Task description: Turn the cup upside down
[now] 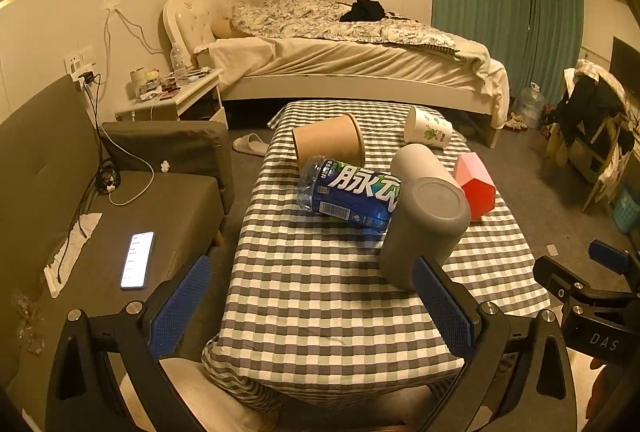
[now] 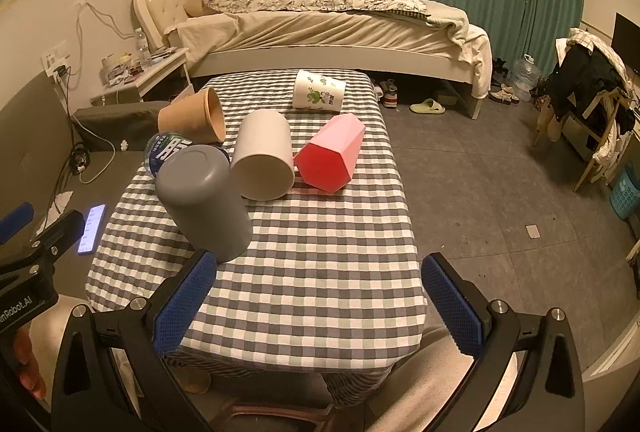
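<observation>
Left gripper [image 1: 316, 308]: fingers spread wide, nothing between them, hovering over the near end of the low table under a grey-and-white checked cloth [image 1: 320, 296]; right gripper [image 2: 320, 306]: fingers likewise spread and empty. Task object taken to be the dark grey cylindrical plastic cup [image 2: 204, 202], standing closed end up but tilted, mouth on the cloth in the left-centre of the table, upper side apparently leaning against the bottle behind it – whether it counts as already flipped I cannot tell. Risks, left to right: the lying blue-labelled clear plastic bottle [image 1: 348, 194] is round and could roll toward the left table edge if the grey cup is pulled off it; the grey cup itself could topple if only one finger touches it, since it sits off vertical; a closing grasp from the right could knock the lying off-white cylindrical cup [image 2: 262, 160], just beside it, into the lying pink faceted cup [image 2: 332, 158]. Soft cloth could bunch under a dragged rim. Containers: brown paper cup [image 2: 192, 120] on its side, mouth facing right, interior looks empty; bottle shows no clear liquid level; off-white and pink cups show their bases only – contents hidden; white paper cup with green print [image 2: 319, 90] on its side at the far end, mouth not visible
</observation>
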Action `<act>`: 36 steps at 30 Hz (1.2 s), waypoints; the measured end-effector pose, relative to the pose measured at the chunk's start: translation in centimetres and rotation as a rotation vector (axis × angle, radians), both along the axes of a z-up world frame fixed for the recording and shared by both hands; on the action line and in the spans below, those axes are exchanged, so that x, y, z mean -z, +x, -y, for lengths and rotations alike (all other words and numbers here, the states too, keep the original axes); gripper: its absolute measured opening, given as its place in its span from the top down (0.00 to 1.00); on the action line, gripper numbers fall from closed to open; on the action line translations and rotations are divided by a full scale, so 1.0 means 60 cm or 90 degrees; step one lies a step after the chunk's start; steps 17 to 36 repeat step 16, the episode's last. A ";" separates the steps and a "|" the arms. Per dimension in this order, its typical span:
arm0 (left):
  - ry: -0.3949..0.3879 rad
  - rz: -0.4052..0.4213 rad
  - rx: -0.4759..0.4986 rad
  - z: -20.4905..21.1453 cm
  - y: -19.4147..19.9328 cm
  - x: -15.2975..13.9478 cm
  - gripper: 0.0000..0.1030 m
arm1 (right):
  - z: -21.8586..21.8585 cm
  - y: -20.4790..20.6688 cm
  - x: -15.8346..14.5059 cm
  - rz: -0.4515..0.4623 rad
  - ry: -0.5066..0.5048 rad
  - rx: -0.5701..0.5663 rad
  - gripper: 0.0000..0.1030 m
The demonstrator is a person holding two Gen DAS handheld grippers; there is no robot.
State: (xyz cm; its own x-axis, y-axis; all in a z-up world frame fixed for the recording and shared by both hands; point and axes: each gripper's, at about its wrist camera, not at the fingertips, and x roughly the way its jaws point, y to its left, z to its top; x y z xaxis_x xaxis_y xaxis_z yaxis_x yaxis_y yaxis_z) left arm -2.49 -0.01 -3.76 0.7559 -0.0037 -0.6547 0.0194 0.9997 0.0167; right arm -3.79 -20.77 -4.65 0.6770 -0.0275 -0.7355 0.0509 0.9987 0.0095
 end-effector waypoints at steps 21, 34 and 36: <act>-0.011 -0.005 -0.009 -0.012 0.000 0.008 0.00 | -0.005 0.001 0.004 -0.011 -0.005 -0.004 0.00; -0.011 -0.005 -0.009 -0.012 0.000 0.008 0.00 | -0.005 0.001 0.004 -0.011 -0.005 -0.004 0.00; -0.011 -0.005 -0.009 -0.012 0.000 0.008 0.00 | -0.005 0.001 0.004 -0.011 -0.005 -0.004 0.00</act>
